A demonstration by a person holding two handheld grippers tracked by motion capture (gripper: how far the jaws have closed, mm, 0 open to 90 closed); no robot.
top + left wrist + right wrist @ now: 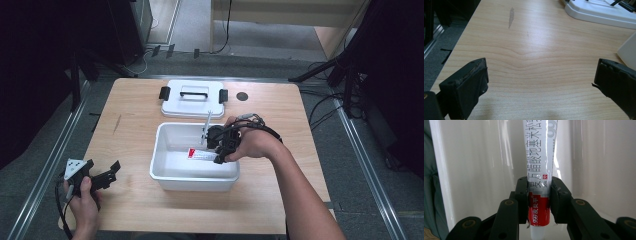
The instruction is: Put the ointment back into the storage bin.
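Nearest, the left gripper [111, 172] rests idle at the desk [130, 125] edge, jaws wide apart. The right gripper [539, 192] is clamped on a tube [540, 170] near its cap end, low inside the white box [165, 172], likely to set it down; the tube is white and red with printed characters. Beyond lies the lid [192, 106].

A light wooden table [135, 107] with a visible grain stands on a grey carpeted floor [45, 165]. A dark smudge [117, 123] marks the tabletop near its left side, and a small round black hole [242, 96] sits near the far edge. Metal rails [47, 165] run along the floor on both sides of the table. Beyond it stands pale wooden furniture [280, 15]. Black cables [325, 107] trail over the floor at the right. The sides of the room lie in deep shadow.
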